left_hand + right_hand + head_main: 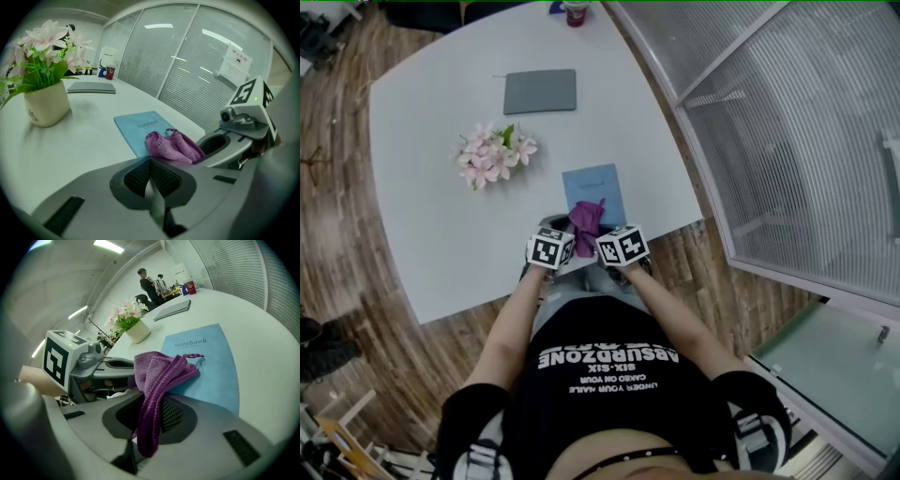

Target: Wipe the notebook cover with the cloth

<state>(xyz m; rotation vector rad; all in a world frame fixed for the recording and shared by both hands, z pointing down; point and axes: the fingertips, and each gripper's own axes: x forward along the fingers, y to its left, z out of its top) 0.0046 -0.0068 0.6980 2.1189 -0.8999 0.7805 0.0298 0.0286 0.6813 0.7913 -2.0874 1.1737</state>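
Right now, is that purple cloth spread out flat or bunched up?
Bunched up: the purple cloth sits crumpled, pinched in the right gripper, one end resting on the blue notebook.

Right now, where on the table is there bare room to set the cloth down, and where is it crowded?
Widest bare stretch: the table left of the flower pot and on to the near edge. A smaller patch lies between the grey pad and the notebook. Crowded: the notebook's near end, where the cloth, right gripper and left gripper meet.
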